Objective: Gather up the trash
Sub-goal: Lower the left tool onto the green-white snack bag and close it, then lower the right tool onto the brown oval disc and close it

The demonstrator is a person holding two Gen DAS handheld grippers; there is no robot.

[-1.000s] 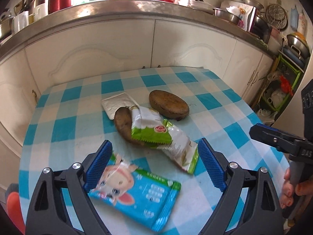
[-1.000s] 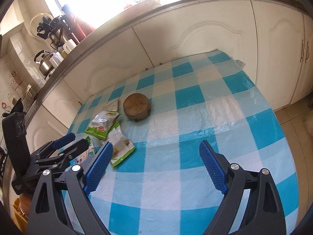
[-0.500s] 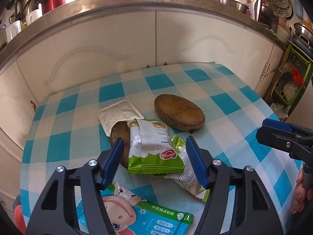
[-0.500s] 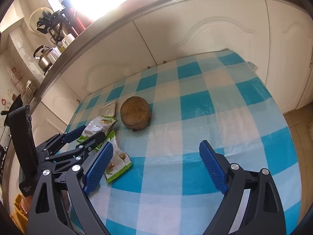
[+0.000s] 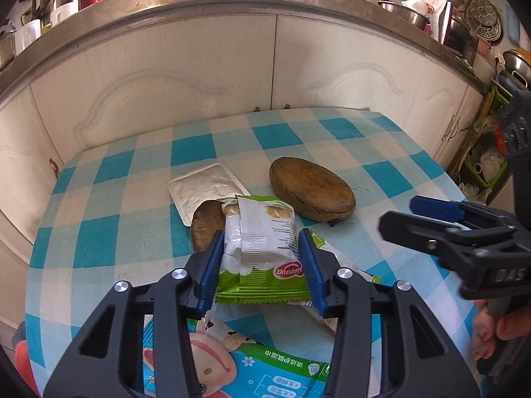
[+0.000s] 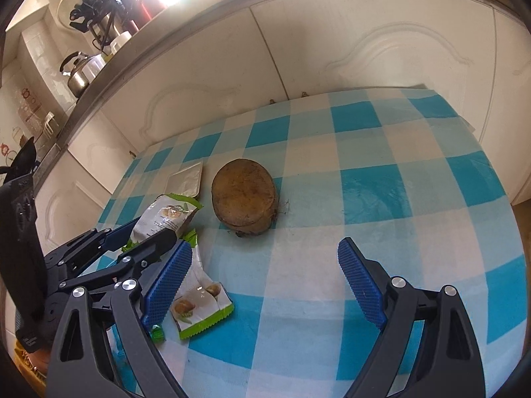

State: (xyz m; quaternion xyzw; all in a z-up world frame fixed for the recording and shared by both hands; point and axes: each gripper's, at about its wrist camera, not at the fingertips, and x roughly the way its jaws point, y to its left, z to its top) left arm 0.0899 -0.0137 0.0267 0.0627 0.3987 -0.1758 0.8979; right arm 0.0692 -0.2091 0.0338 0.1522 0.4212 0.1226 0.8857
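L gripper (image 5: 262,265) is closing its jaws on the green snack wrapper (image 5: 260,248); pads sit right at both side edges of the pack, which looks a bit squeezed, so I'd call it gripped or just about. The wrapper rests on a brown half-shell (image 5: 204,225) near the middle of the checked tablecloth (image 5: 99,238). R gripper (image 6: 265,282) hangs wide apart, nothing between the blue pads, above bare cloth just in front of the second brown shell (image 6: 245,199).

Risks, as I see it: the pack is thin, slick foil, so it could buckle and slip out on the lift. A second green wrapper (image 6: 199,308) lies under and beside it and could get dragged along or flicked off the table. The R tool is close to the L one, so they could bump.

Vs a sec ago: the L jaws were wide over the blue cartoon pack (image 5: 232,368); now they've moved fwd past it and narrowed on the green one. R has come closer, still wide.
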